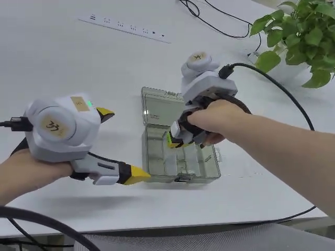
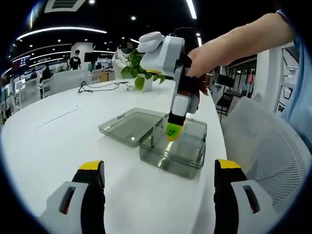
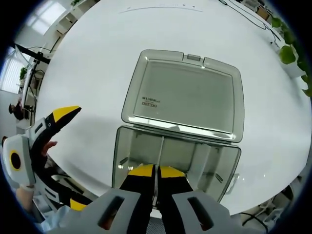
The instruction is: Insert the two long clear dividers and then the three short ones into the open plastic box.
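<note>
The clear plastic box (image 1: 180,178) lies open on the white table, its lid (image 1: 159,107) flat behind it. My right gripper (image 1: 175,140) points straight down into the base, shut on a thin clear divider (image 3: 160,151) that stands on edge between its yellow-tipped jaws (image 3: 156,171). In the right gripper view the box base (image 3: 214,161) and lid (image 3: 185,92) lie just beyond the jaws. My left gripper (image 1: 123,144) hovers open to the left of the box, empty; its own view shows the box (image 2: 190,165) ahead, between its jaws (image 2: 159,168), and the right gripper (image 2: 171,131).
A white power strip (image 1: 125,26) lies at the back of the table, with black cables (image 1: 220,23) and a potted plant (image 1: 301,31) at the back right. The table's front edge runs just below the box. A mesh chair (image 2: 263,146) stands beside the table.
</note>
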Demonstrator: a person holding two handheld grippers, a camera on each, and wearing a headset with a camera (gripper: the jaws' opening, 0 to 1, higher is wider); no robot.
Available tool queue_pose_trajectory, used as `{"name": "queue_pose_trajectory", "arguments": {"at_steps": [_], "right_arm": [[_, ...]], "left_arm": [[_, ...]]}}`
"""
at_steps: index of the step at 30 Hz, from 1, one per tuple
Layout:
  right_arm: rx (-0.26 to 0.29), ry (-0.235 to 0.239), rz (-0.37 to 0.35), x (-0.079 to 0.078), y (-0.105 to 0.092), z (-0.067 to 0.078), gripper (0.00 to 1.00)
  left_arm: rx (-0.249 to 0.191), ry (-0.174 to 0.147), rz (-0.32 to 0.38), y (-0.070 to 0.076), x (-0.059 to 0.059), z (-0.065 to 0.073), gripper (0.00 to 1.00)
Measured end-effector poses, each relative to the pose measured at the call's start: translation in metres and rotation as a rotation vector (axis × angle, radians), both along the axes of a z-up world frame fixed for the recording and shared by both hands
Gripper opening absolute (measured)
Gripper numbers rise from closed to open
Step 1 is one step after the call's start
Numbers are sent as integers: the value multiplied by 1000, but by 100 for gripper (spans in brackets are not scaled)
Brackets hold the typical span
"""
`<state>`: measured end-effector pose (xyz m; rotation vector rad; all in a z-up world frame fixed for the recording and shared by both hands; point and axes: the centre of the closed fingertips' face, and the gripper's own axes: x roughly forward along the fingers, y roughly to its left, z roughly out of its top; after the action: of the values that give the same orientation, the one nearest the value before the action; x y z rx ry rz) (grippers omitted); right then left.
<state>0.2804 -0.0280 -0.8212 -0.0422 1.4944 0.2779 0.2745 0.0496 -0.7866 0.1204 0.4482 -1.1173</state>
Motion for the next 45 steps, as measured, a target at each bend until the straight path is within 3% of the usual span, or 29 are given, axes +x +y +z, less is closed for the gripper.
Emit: {"name": "queue_pose_trajectory", "arguments": {"at_steps": [6,14,16,21,24,28,31,33,34,37,38,39,43,45], "right_arm": [[0,-6,0,-5,2,0,3],[43,-16,9,-3,-1,-2,5],[63,-7,-1,-1,-1,-4,12],[84,-58,-3,5,-3,-3,28],[165,-91,-36,7,7,1,39],[193,-107,-29,5,9,3,53],[264,-122,-64,4,22,7,64],[296,-149,-78,8,24,11,73],[323,-186,-66,14,28,13,76],[387,-200,-113,12,36,17,95],[381,-195,-109,10,35,17,98],[405,-221,-92,11,40,21,100],[416,-199,-77,7,39,20,100],[423,-217,-51,9,41,22,100]], "left_arm": [[4,-5,0,-2,-2,1,95],[9,-13,3,0,-3,2,95],[11,-12,5,1,-3,2,95],[12,-12,7,2,-4,3,95],[13,-12,4,1,-5,4,95],[15,-12,-1,-2,-5,5,94],[17,-12,-5,-3,-5,6,94],[24,-11,-10,-4,-4,8,94],[26,-13,-12,-5,-4,8,94],[25,-11,-10,-4,-1,11,94],[24,-10,-8,-4,-1,11,94],[26,-10,-6,-3,1,12,94],[23,-5,3,-2,3,15,94],[27,-7,10,-1,3,17,94]]}}
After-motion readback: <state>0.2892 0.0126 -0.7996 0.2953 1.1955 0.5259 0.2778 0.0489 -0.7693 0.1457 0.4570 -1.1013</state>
